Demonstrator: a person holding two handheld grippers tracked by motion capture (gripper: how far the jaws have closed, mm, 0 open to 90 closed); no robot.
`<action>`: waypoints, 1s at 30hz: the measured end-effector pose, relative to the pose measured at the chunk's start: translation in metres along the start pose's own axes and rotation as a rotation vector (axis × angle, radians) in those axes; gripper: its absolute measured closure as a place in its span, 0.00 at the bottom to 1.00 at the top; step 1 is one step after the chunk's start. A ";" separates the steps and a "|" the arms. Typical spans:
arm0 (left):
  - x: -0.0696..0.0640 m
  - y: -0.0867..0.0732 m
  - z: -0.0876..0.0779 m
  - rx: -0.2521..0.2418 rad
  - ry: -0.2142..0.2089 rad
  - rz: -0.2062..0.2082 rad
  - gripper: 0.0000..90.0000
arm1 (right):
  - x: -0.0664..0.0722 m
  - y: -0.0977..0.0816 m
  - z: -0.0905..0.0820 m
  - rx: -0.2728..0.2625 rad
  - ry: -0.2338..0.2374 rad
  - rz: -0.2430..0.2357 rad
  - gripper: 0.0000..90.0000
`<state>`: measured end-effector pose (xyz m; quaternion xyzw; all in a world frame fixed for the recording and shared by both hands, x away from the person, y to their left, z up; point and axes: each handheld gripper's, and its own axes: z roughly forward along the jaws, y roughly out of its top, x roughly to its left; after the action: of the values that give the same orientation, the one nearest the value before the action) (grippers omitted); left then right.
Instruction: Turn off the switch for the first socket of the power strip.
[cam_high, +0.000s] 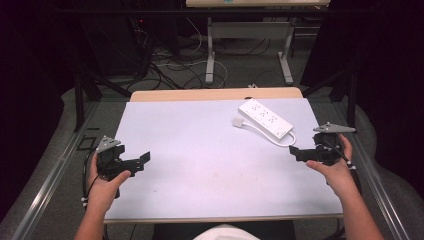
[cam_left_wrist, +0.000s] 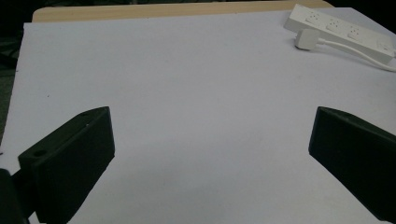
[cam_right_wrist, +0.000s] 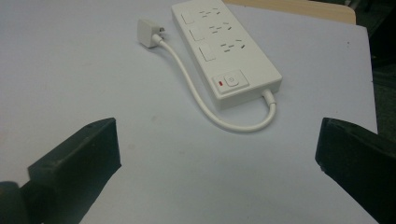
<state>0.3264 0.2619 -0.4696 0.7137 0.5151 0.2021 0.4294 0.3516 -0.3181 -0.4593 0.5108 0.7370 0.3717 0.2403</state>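
Here we are at the start of it — our left gripper (cam_high: 142, 161) and right gripper (cam_high: 295, 152) both hang low over the table (cam_high: 200, 165), jaws spread wide, nothing between them. The white power strip (cam_right_wrist: 224, 46) lies flat at the far right of the table, its cable (cam_right_wrist: 196, 93) looping from the switch end round to the plug (cam_right_wrist: 148, 32), which rests beside the strip's far end, unplugged. We judge this the approach step: the right gripper sits nearest, well short of contact. Next we'd need to reach forward and square the jaws on the plug — or the strip's body.
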 end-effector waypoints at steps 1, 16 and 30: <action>0.000 -0.001 -0.001 -0.001 0.002 -0.005 0.00 | 0.001 0.002 0.000 0.006 -0.002 -0.007 0.00; -0.002 -0.008 -0.005 0.009 -0.009 0.009 0.00 | 0.001 0.034 0.007 0.039 -0.004 -0.086 0.01; -0.001 -0.008 -0.008 -0.008 -0.001 -0.002 0.00 | -0.005 0.053 0.012 0.095 -0.008 -0.133 0.06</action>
<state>0.3158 0.2650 -0.4723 0.7117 0.5147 0.2031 0.4327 0.3927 -0.3083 -0.4243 0.4729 0.7851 0.3177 0.2428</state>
